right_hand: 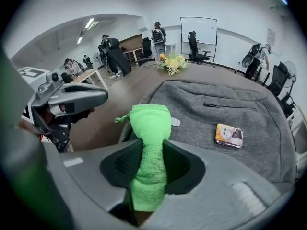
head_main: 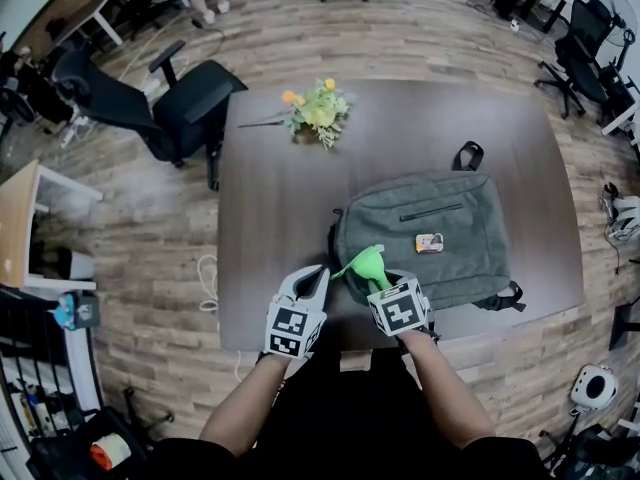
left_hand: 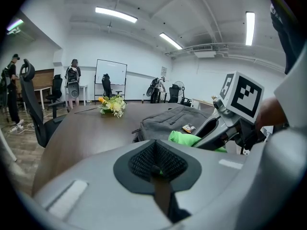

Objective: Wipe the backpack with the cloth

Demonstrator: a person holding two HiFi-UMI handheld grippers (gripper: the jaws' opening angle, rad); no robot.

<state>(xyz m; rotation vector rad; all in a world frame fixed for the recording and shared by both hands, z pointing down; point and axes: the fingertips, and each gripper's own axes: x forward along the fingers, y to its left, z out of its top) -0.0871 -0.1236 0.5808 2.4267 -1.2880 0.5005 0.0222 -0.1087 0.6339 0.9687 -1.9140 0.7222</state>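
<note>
Right gripper (right_hand: pixel 152 164) clamped on bright green microfibre cloth (right_hand: pixel 151 128), over near-left corner of grey fabric backpack (head_main: pixel 450 218) flat on dark brown table (head_main: pixel 270 198). Left gripper (left_hand: pixel 156 169) closed, empty, beside. Small picture tag (right_hand: pixel 229 134) on backpack: print unreadable.

The lower end of the cloth (right_hand: pixel 149 128) disappears inside the right claw (right_hand: pixel 152 169), low in the frame. That claw covers the lower-left corner of the backpack (head_main: pixel 445 213). Its small card (head_main: pixel 430 242) is perhaps a photo.
</note>
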